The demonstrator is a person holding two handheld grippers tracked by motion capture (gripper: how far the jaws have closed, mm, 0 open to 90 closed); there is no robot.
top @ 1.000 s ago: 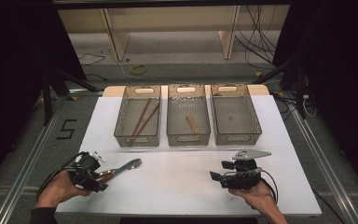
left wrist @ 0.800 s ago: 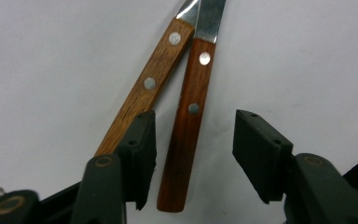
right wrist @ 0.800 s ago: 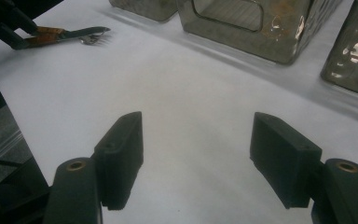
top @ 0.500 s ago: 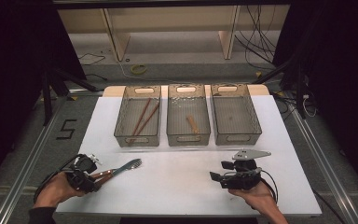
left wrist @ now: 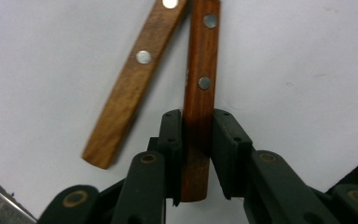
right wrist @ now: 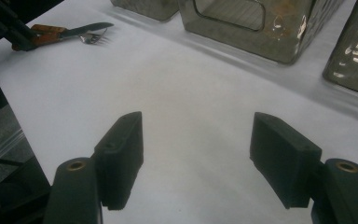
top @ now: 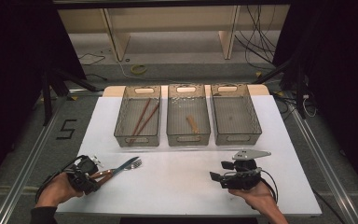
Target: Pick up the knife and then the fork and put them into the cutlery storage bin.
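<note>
Fingers, left: left gripper (left wrist: 196, 154) has just been closing and its pads now pinch the darker wooden handle (left wrist: 199, 93) near its butt end, flat on the white table (top: 186, 186).
Fingers, right: right gripper (right wrist: 196, 158) spread wide, nothing between, idle.
Neighbour: lighter handle (left wrist: 126, 88) lies just beside, angled away.
Tip: I'd lift straight up so the other piece doesn't drag along.
Destination: probably one of the bins (top: 188, 114), can't tell which.

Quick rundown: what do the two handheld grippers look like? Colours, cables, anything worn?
Both are black. The left gripper trails a black cable; its jaws carry flat dark pads with brass-coloured pivot pins. The right gripper has a grey three-cornered plate on top and a looping black cable. A dark sleeve covers the left forearm.
</note>
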